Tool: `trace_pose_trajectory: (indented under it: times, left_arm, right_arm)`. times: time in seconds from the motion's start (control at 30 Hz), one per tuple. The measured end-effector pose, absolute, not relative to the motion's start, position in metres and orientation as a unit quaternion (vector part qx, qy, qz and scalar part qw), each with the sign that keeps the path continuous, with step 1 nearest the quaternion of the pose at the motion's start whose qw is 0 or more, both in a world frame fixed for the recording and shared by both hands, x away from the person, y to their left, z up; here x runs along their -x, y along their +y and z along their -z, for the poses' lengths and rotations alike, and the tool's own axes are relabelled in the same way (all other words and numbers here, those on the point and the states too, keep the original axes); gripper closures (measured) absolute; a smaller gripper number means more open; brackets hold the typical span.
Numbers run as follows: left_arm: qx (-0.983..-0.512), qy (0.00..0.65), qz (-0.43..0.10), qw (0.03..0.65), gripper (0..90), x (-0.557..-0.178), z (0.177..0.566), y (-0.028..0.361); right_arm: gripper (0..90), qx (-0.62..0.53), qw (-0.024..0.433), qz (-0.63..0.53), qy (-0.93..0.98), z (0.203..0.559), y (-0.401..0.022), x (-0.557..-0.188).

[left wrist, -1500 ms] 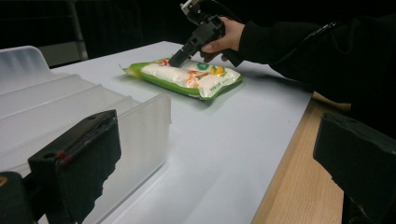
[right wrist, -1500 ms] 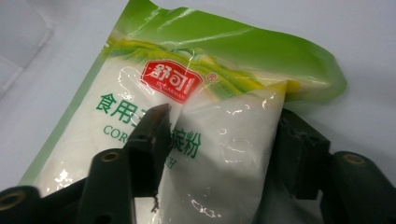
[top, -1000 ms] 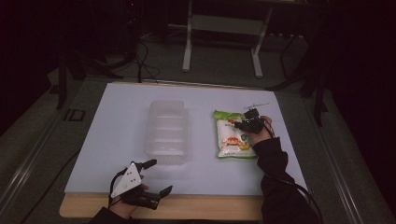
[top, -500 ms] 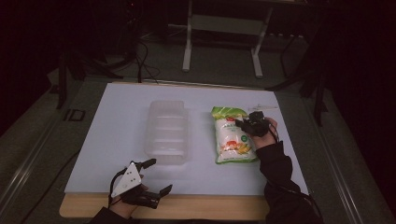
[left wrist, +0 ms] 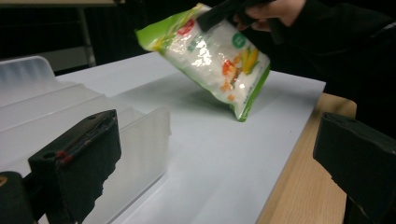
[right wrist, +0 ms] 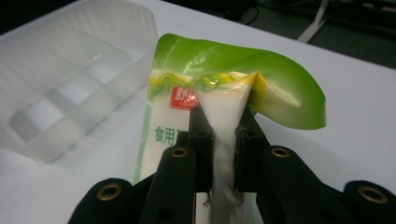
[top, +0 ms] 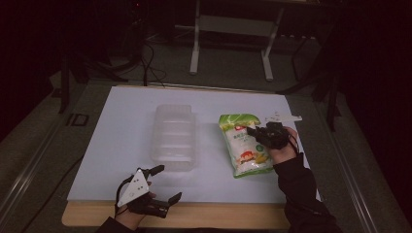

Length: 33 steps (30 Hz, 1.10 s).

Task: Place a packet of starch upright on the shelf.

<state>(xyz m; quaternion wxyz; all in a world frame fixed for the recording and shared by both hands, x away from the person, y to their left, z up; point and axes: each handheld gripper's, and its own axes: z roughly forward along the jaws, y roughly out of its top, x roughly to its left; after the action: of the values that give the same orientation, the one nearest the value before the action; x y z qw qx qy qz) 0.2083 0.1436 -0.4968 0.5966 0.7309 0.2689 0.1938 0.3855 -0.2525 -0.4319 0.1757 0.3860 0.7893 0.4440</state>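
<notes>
Between the right gripper's (right wrist: 223, 135) jaws a fold of the food bag (top: 244, 145) is pinched tight; the jaws have just been closing, and in the right gripper view the white film bunches up between the two black pads. Compared with a second ago, when the bag lay flat on the worktop (top: 121, 145) under this gripper, it now hangs tilted: the left gripper view shows its green top lifted at the right hand (left wrist: 275, 9) while the bottom corner sits close over the white surface, whether touching it I cannot tell. So the pick-up looks done and the carry is starting, most likely toward the clear plastic tray (top: 175, 136) just beside the bag, whose compartments stand empty. The grip is on thin film only, so the bag could slip or swing as it travels. Near the front edge the left gripper (top: 163, 184) has not shifted; its jaws stand wide apart with nothing between them, pointing at the tray's near wall.
</notes>
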Motion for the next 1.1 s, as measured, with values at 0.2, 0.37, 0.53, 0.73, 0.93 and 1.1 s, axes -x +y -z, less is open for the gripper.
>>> trace_pose_trajectory:
  times: [0.2, 0.37, 0.53, 0.73, 0.93, 1.1]
  left_arm:
    - [-0.723, 0.283, -0.191, 0.601, 1.4, -0.211, 0.487, 0.142]
    - [-0.733, 0.289, -0.207, 0.580, 1.4, -0.218, 0.470, 0.138]
    - [-0.758, 0.286, -0.204, 0.549, 1.4, -0.233, 0.443, 0.124]
    - [-0.774, 0.289, -0.126, 0.549, 1.4, -0.254, 0.422, 0.103]
    - [-0.772, 0.265, -0.119, 0.565, 1.4, -0.269, 0.410, 0.080]
    - [-0.773, 0.256, -0.119, 0.568, 1.4, -0.293, 0.402, 0.055]
  right_arm:
    - [81.0, -0.376, 0.179, -0.460, 0.784, 0.418, -0.253, -0.374]
    - [81.0, -0.361, 0.184, -0.472, 0.783, 0.405, -0.249, -0.362]
    - [81.0, -0.349, 0.184, -0.496, 0.774, 0.389, -0.248, -0.347]
    - [81.0, -0.334, 0.193, -0.512, 0.768, 0.378, -0.249, -0.334]
    - [81.0, -0.329, 0.194, -0.520, 0.764, 0.375, -0.251, -0.325]
    - [81.0, -0.319, 0.199, -0.527, 0.763, 0.371, -0.247, -0.318]
